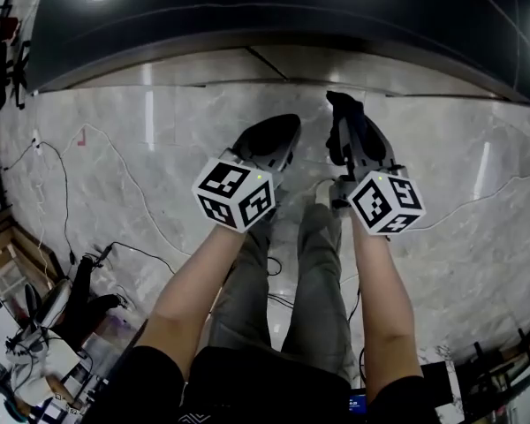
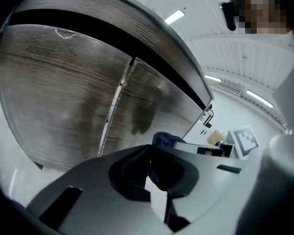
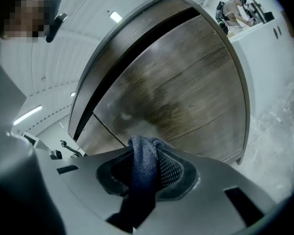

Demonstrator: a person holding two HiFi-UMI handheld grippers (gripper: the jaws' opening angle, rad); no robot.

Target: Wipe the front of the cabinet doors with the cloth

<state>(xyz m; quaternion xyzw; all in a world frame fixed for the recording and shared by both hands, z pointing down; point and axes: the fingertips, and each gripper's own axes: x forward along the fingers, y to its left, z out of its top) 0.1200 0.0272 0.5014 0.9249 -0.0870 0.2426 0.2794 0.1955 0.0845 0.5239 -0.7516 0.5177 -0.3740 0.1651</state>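
A grey-brown wood-grain cabinet with two flat doors [image 2: 63,92] stands on a glossy grey-white marbled stone floor [image 1: 159,140], and everything else sits in front of it. A dark recessed band runs across the cabinet under its top edge, and a thin vertical seam [image 2: 116,98] divides the doors. Right of that seam the front carries darker smudged streaks. In the right gripper view the door front [image 3: 186,97] shows a paler hazy patch near its middle.

The right gripper [image 3: 144,168] is clenched on a dark blue towelling cloth [image 3: 143,165]. The cloth bunches up between its dark pads and points toward the cabinet without touching it. The left gripper [image 2: 149,168] is just beside it. Its jaws are pressed together on nothing, and the cloth's blue tip [image 2: 165,139] shows beyond them.

In the head view both grippers hang low before the foot of the cabinet [image 1: 247,25], left [image 1: 278,135] and right [image 1: 346,117] close together. Below them are the person's grey trouser legs [image 1: 314,272].

Thin white and black cables [image 1: 115,144] trail over the floor left of the cabinet front, toward a clutter of equipment [image 1: 53,316] further back. Above the cabinet is a white ribbed ceiling with strip lights [image 2: 174,17]. A white unit [image 3: 264,38] stands beside the cabinet's right end.
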